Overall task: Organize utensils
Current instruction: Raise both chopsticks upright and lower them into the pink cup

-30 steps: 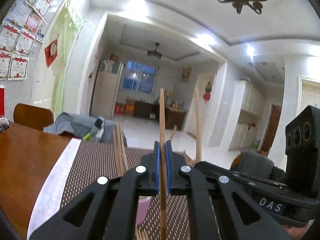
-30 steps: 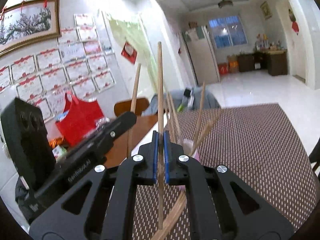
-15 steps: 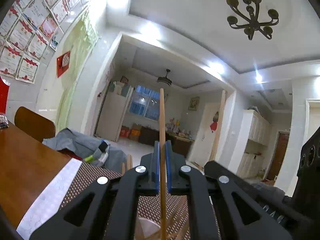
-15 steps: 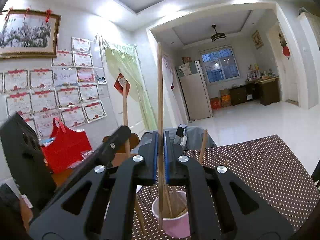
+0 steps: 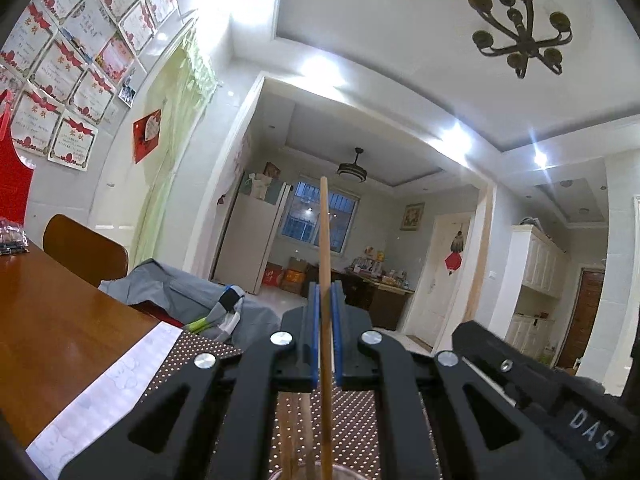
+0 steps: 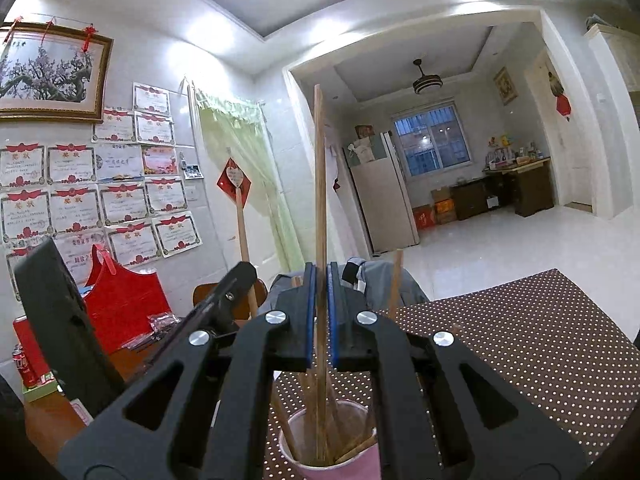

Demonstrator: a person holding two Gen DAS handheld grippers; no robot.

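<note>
Two grippers, each clamped on one upright chopstick above a pink cup

The right gripper pinches its chopstick between blue pads, the lower end standing inside the pink cup among other chopsticks, on the dotted brown mat. The left gripper likewise grips a second chopstick, reaching down to the cup rim at the frame's bottom edge; whether it enters cannot be told
</note>
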